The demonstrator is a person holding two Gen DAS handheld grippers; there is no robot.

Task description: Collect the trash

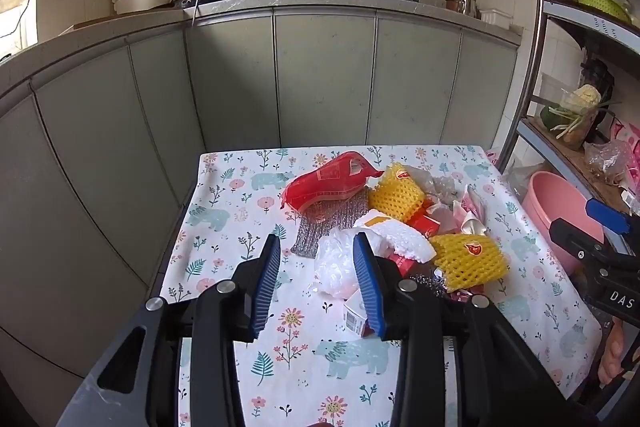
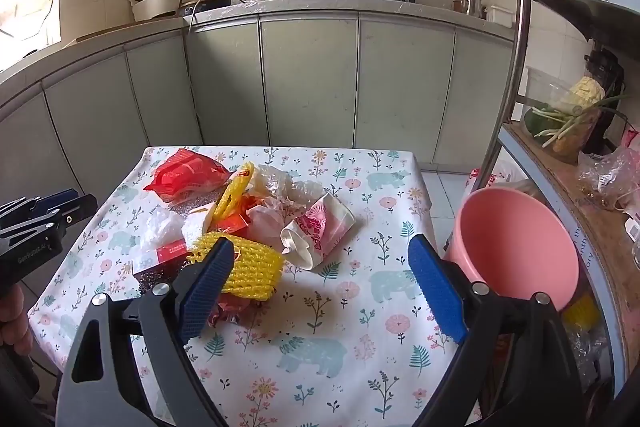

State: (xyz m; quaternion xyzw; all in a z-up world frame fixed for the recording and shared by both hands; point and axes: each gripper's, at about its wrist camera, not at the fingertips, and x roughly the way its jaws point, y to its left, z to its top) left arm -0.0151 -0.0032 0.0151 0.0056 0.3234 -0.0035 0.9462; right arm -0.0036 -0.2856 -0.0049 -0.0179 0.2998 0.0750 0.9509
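Trash heap (image 2: 240, 223) piled centre of floral-cloth desk (image 2: 320, 347); round pink plastic bucket (image 2: 516, 247) waits right for drops. Left tool (image 1: 316, 279) half open, empty; right tool (image 2: 320, 279) wide open, empty, poised near.

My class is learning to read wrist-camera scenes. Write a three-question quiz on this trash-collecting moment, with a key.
1. True or false: the right hand-held gripper is shut on the crushed paper cup.
2. Which colour is the bucket beside the table? A green, B pink, C blue.
3. Fill in: the two foam fruit nets are ____.

Key: 1 false, it is open and holds nothing; 2 B; 3 yellow.
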